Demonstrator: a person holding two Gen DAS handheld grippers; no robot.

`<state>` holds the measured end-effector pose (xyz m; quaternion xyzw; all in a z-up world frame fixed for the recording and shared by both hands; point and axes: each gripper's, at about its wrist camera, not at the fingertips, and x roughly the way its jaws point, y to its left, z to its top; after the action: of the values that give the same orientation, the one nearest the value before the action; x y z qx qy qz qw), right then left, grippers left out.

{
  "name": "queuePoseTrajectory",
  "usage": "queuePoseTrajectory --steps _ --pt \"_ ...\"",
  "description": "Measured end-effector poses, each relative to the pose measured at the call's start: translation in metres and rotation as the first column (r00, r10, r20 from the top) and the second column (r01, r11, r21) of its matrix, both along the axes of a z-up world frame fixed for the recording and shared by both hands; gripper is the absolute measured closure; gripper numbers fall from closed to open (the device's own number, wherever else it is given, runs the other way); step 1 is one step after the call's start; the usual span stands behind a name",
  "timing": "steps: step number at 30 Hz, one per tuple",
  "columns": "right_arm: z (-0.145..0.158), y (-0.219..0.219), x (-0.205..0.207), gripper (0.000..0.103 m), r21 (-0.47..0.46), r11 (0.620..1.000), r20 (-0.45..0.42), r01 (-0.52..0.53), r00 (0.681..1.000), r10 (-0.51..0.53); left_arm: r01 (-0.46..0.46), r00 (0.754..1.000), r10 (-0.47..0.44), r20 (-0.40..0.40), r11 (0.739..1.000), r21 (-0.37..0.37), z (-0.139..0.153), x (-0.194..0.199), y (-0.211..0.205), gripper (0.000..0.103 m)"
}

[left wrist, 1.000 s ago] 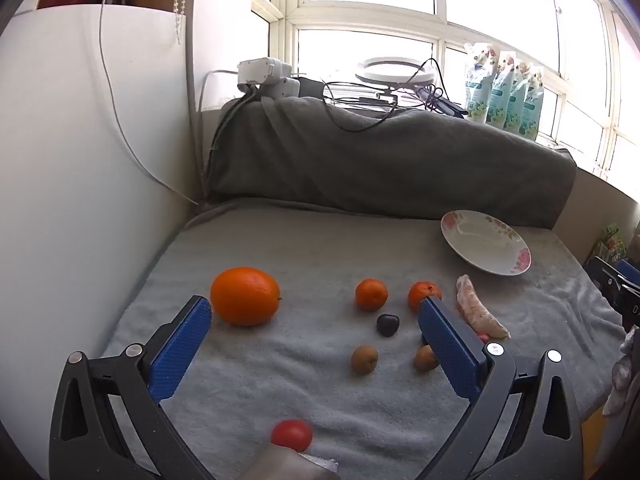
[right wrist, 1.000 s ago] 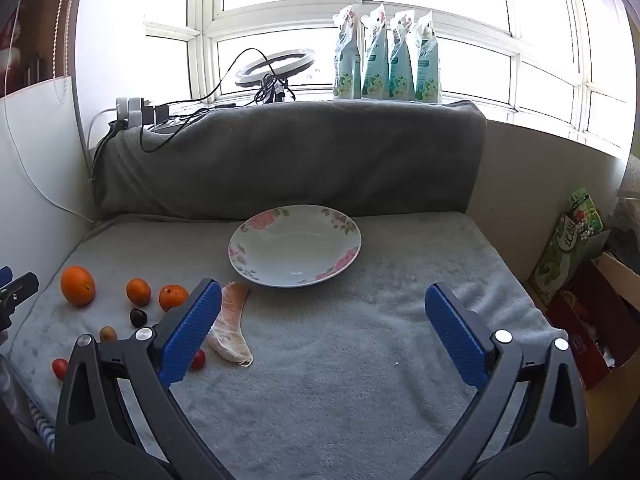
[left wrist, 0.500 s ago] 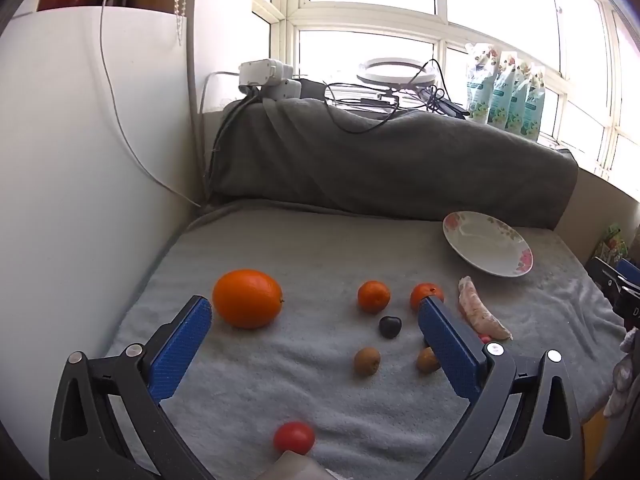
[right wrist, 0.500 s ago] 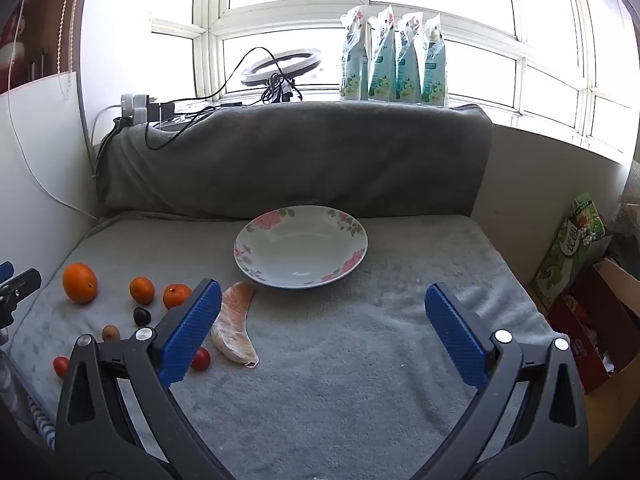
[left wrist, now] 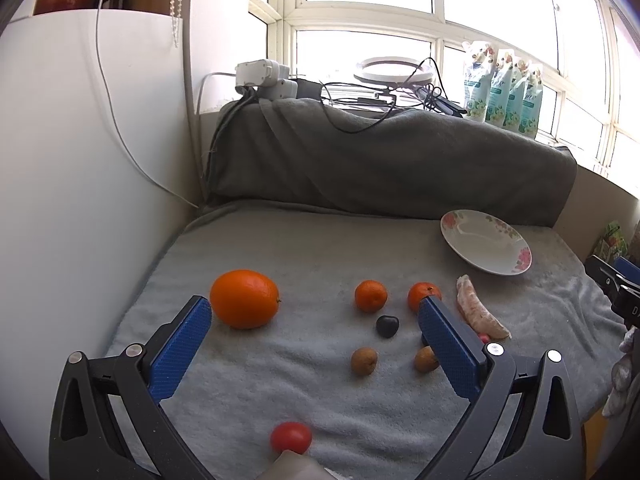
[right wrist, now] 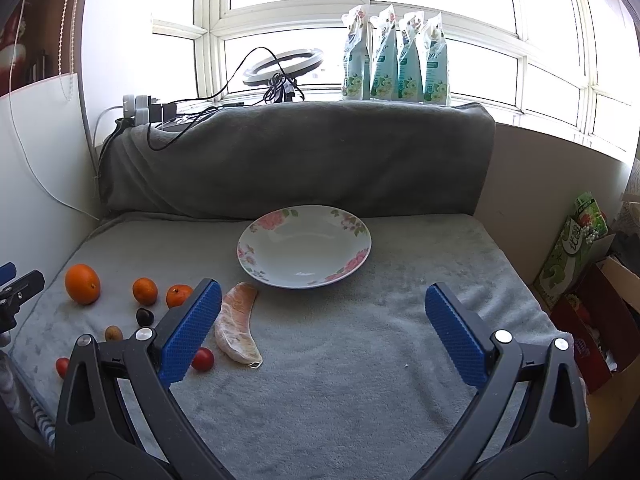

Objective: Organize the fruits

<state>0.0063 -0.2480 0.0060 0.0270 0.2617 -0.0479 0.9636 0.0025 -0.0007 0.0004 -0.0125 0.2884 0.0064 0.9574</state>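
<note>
At the far left of the grey blanket (right wrist: 360,380), the large orange (left wrist: 244,298) is lying just beyond the left gripper (left wrist: 316,336), whose blue pads are standing wide apart and gripping nothing. To its right, two small mandarins (left wrist: 371,295) (left wrist: 423,295) are sitting side by side, apart from each other. Nearer than these, a dark plum-like fruit (left wrist: 387,326) is resting, and nearer still two small brown fruits (left wrist: 363,361) (left wrist: 424,359) are lying, the right one partly hidden behind the gripper's right finger. A red cherry tomato (left wrist: 291,437) is lying at the near edge, between the left gripper's arms. Further right, a second cherry tomato (right wrist: 202,359) is sitting just beside the peeled pale-orange fruit segment (right wrist: 236,328), which is stretching toward the plate (right wrist: 256,264). The floral plate is resting flat on the blanket, near the grey cushion (right wrist: 296,156) at the back, and it is holding no fruit. The right gripper (right wrist: 322,324) is hovering over bare blanket near the plate, its pads also spread wide with nothing between them. At the far right, a green carton (right wrist: 572,248) is leaning beside the blanket.
</note>
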Motion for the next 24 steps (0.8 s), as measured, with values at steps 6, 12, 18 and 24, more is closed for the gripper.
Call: queuePoseTrajectory --steps 6,12,18,24 --pt "-0.0018 -0.0023 0.0001 0.0 0.013 1.0 -0.002 -0.002 1.0 0.002 0.005 1.0 -0.005 -0.002 1.0 0.004 -0.0012 0.0006 -0.0023 0.001" --pt "-0.0019 -0.0013 0.0005 0.0 0.015 1.0 -0.004 -0.002 1.0 0.002 0.004 1.0 -0.004 -0.002 1.0 0.003 -0.0017 0.0005 -0.0027 0.001" --pt "-0.003 0.0004 0.0012 0.0 0.019 1.0 -0.012 -0.007 1.0 0.008 0.002 1.0 -0.002 -0.004 1.0 0.001 -0.0022 0.0005 -0.0022 0.001" --pt "-0.0029 0.0005 0.0014 0.0 0.022 1.0 -0.013 -0.009 1.0 0.009 0.002 1.0 -0.002 -0.004 1.0 0.001 -0.0026 0.0005 -0.0021 0.001"
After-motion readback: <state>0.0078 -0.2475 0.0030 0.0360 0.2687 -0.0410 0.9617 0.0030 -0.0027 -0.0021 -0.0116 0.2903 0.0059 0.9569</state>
